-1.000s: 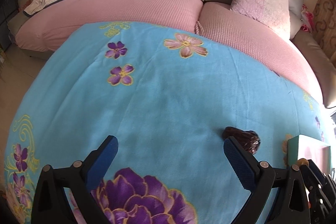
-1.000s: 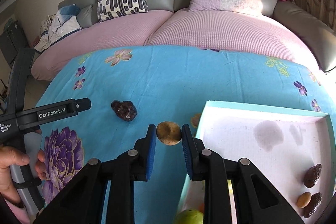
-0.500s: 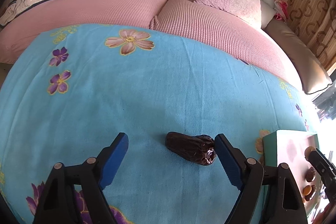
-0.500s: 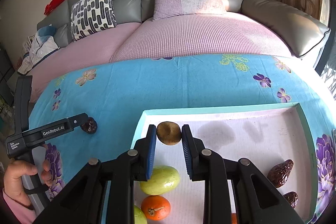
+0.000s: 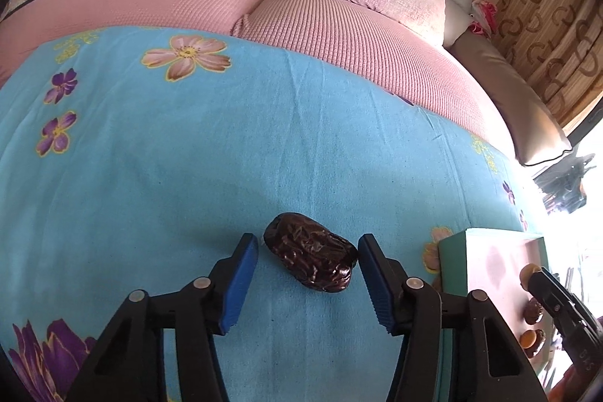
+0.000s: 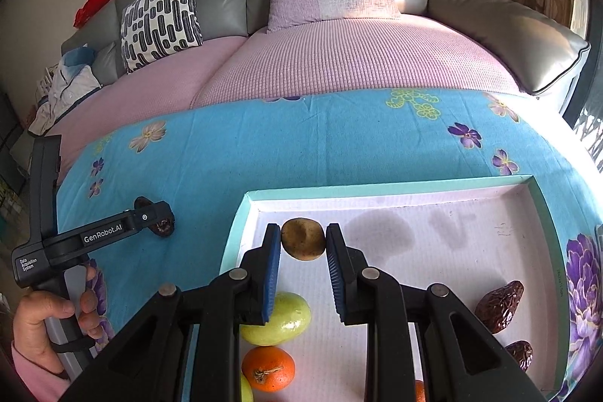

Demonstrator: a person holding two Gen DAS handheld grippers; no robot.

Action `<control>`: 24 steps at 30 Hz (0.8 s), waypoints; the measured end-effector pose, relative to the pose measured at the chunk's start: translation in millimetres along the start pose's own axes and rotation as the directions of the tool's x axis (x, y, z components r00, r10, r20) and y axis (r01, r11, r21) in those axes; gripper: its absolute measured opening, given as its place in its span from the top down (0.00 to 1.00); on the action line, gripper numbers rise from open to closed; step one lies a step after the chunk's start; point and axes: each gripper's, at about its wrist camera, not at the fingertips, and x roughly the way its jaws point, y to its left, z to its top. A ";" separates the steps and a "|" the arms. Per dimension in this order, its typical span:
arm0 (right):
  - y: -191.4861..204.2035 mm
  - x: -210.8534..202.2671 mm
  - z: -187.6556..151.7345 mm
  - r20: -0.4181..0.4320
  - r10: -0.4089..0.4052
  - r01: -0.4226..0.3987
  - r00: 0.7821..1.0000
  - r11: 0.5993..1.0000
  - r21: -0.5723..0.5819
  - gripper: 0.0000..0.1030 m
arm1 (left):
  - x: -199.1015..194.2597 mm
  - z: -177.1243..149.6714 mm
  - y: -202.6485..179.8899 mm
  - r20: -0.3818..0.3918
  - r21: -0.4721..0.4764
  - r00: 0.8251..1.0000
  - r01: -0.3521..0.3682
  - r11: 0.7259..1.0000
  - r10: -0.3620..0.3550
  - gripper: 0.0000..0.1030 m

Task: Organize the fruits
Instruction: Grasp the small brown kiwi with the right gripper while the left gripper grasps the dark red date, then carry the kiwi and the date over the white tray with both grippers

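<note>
left wrist: date (image 5: 311,251) (long axis) diagonal

My left gripper (image 5: 308,257) sits low over the cloth, jaws spread wide with a gap on either side of the date (image 5: 311,262). My right gripper (image 6: 303,244) has its pads pressed against the small brown fruit (image 6: 303,238). A hand (image 6: 45,321) grips the left handle.
</note>
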 end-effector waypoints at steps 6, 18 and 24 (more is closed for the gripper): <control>-2.8 2.5 -0.5 -0.010 -0.002 0.002 1.000 1.000 0.004 0.75 | -1.7 -2.5 -5.7 -0.010 0.008 1.000 0.013 1.000 -0.013 0.56; -21.0 0.4 -1.1 -0.020 -0.025 0.026 0.999 0.999 0.038 0.75 | -48.8 10.1 -19.6 0.090 0.023 0.995 -0.035 0.999 0.033 0.57; -31.6 -2.5 -1.8 -0.022 -0.040 0.041 0.999 0.998 0.044 0.75 | -75.0 15.3 -41.5 0.148 0.067 0.989 -0.031 0.997 0.021 0.57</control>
